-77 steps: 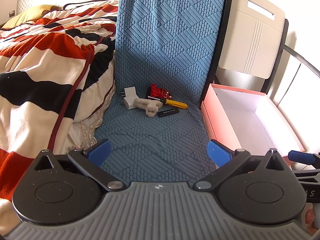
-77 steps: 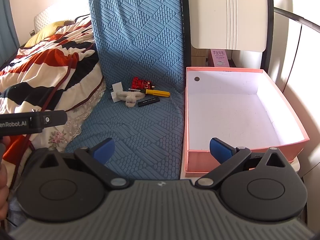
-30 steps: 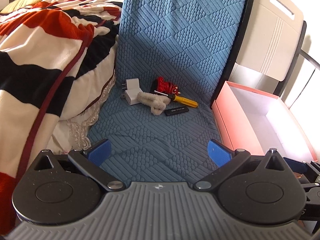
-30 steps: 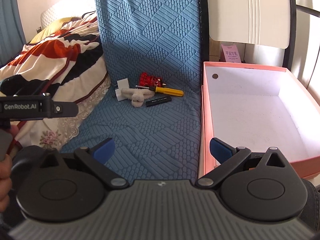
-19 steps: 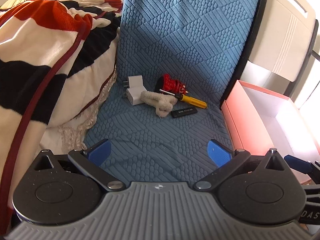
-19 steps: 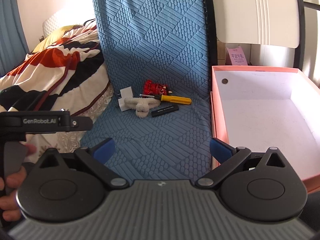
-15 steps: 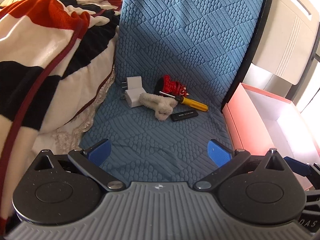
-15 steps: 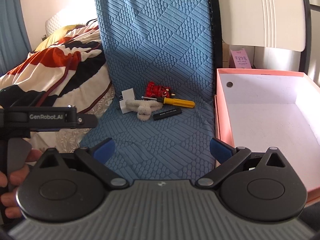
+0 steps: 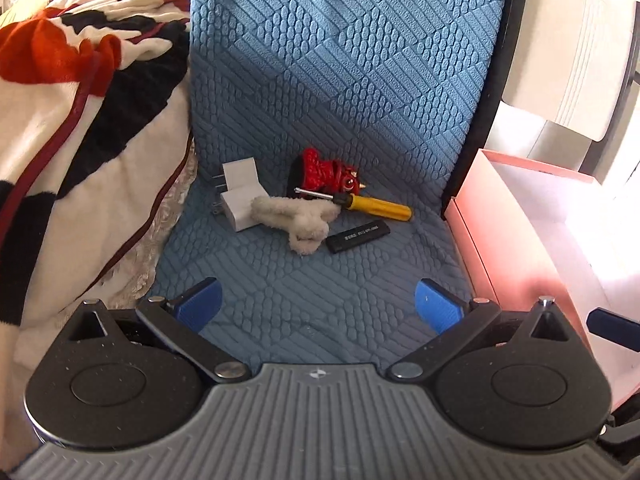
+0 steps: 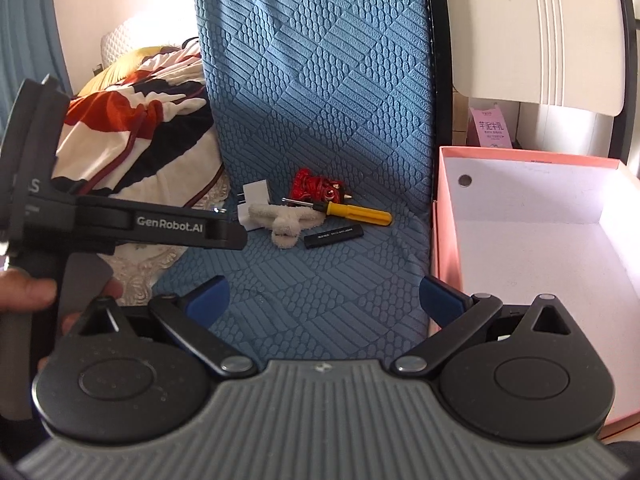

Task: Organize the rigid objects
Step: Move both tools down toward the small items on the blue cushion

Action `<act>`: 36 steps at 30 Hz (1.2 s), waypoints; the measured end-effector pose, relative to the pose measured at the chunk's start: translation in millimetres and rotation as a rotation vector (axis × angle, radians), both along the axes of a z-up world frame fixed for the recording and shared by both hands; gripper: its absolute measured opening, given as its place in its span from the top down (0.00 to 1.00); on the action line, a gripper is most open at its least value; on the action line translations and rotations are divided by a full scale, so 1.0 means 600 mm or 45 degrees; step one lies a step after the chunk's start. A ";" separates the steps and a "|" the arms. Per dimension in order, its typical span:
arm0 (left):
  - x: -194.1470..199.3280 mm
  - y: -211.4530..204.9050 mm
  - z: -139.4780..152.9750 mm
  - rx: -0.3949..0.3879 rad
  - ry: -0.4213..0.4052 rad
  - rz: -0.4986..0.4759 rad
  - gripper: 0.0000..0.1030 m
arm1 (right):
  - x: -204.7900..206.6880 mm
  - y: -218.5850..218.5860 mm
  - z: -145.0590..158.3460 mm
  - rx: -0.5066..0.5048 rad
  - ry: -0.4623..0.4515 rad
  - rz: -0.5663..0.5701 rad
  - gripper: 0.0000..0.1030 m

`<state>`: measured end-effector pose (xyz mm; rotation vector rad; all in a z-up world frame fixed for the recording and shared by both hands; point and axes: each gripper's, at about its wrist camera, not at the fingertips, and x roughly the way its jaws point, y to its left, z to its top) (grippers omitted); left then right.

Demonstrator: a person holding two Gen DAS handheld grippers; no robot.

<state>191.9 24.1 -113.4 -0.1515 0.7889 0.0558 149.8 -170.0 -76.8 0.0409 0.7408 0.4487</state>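
Both grippers nearer, jaws wide, empty

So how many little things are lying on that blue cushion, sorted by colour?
White: 2, the charger and the fluffy piece
Red: 1, the figurine
Yellow-handled: 1, the screwdriver
Black: 1, the stick
Total: 5

Blue quilted chair cover drapes seat and backrest. Striped red, black and cream blanket bunched against its left edge. White panel and pink printed card behind, at right
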 end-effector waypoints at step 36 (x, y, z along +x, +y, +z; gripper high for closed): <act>0.189 0.107 -0.110 -0.297 0.127 0.134 0.38 | 0.183 0.090 -0.098 0.022 0.088 0.091 0.25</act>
